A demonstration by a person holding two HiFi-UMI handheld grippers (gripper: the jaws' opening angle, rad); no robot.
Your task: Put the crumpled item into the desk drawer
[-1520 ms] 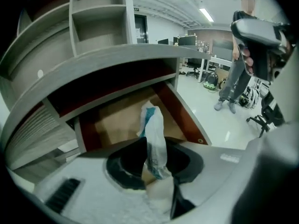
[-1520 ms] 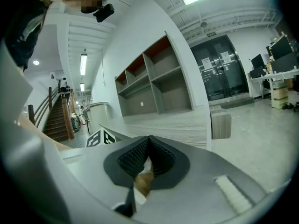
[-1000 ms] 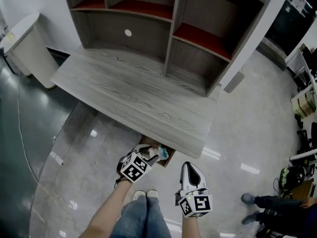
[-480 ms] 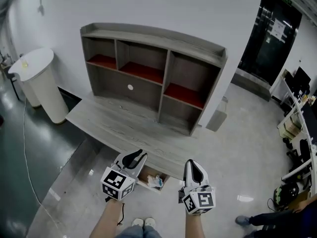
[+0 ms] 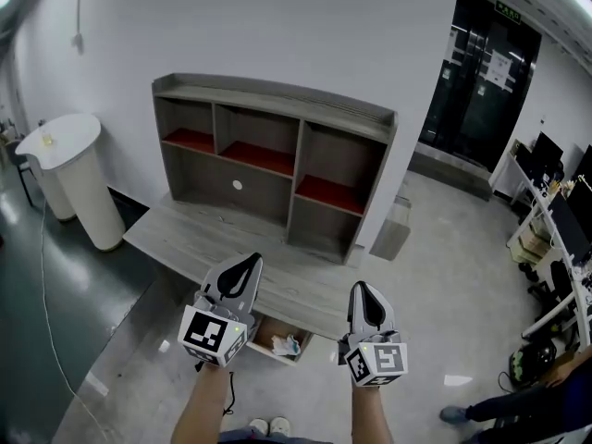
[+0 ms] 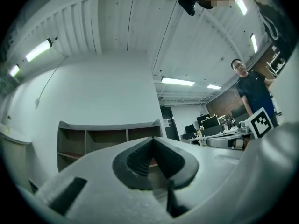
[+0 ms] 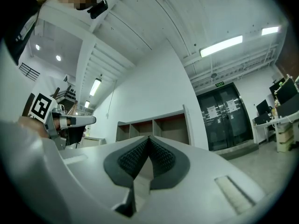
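The desk drawer (image 5: pixel 262 345) stands pulled out under the grey desk (image 5: pixel 231 243), and a crumpled white and blue item (image 5: pixel 285 345) lies inside it. My left gripper (image 5: pixel 252 261) is raised above the desk's front edge, shut with nothing between its pads. My right gripper (image 5: pixel 362 289) hangs beside it to the right, also shut and empty. In the left gripper view the left gripper (image 6: pixel 152 141) points up at the shelf unit (image 6: pixel 107 136); in the right gripper view the right gripper (image 7: pixel 149 139) does the same, toward the shelf unit (image 7: pixel 154 127).
A grey shelf unit (image 5: pixel 268 160) with red compartment floors stands on the desk against the white wall. A white bin (image 5: pixel 69 174) stands at the left. Dark glass doors (image 5: pixel 486 81) and office desks (image 5: pixel 555 220) lie to the right. A person (image 6: pixel 252 92) stands behind.
The head view has tilted up from the floor to the wall. Both grippers have risen from beside the drawer to above the desk edge. The left gripper's jaws have closed, leaving the crumpled item in the drawer.
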